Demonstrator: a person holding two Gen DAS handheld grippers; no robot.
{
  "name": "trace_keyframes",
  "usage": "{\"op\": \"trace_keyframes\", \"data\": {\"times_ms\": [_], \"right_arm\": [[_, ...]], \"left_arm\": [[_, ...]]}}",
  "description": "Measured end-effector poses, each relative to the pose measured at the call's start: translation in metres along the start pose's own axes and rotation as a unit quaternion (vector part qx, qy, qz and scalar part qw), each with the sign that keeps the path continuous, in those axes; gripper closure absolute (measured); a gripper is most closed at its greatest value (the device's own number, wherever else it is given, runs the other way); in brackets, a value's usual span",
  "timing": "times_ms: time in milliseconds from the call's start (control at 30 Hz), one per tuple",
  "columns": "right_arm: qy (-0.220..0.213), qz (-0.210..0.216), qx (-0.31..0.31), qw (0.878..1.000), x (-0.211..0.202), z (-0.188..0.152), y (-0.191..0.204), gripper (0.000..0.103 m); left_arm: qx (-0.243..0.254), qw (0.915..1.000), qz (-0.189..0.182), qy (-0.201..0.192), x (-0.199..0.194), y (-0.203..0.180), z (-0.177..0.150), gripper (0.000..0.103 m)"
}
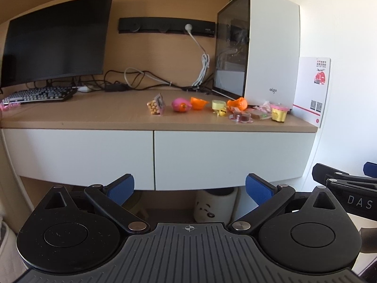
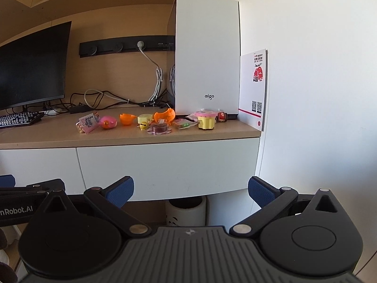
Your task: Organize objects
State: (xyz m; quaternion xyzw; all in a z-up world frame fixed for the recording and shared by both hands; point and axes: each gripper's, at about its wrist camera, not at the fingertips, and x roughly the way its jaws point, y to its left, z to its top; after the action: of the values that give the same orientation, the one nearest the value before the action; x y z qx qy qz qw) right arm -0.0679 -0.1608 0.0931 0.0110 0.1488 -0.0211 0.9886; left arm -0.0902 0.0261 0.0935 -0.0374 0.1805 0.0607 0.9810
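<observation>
Both hand-held grippers are released and carry nothing: my left hand-held gripper (image 1: 189, 188) and right hand-held gripper (image 2: 190, 192) hang in front of the white drawers (image 1: 153, 158), below the counter (image 1: 94, 115) edge, blue pads spread wide. From the left view the right one shows at 3 o'clock, just beside it. The small things sit in a loose row on the counter at 12 to 1 o'clock, well apart from both grippers: bead packet (image 2: 86, 123) at the left end, then pink toy (image 2: 108, 122), orange cup (image 2: 127, 118), pale yellow tub (image 2: 145, 118), yellow bell (image 2: 143, 126), orange shell (image 2: 165, 115), dark jelly cup (image 2: 159, 128), green-label wrapper (image 2: 185, 124), yellow-pink pot (image 2: 206, 119), and a red figure (image 2: 221, 116) at the far right. White PC case (image 2: 207, 54) stands just behind the row. Monitor (image 1: 56, 40) and keyboard (image 1: 40, 94) at 10 o'clock.
</observation>
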Motion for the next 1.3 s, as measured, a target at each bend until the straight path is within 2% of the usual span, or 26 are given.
{"op": "trace_keyframes", "data": {"times_ms": [1300], "right_arm": [[0.001,0.003,0.006,1.000,-0.0009,-0.0101,0.0010,0.000]], "left_arm": [[0.006,1.0000,-0.007,0.003,-0.0001,0.0005,-0.0055,0.000]]}}
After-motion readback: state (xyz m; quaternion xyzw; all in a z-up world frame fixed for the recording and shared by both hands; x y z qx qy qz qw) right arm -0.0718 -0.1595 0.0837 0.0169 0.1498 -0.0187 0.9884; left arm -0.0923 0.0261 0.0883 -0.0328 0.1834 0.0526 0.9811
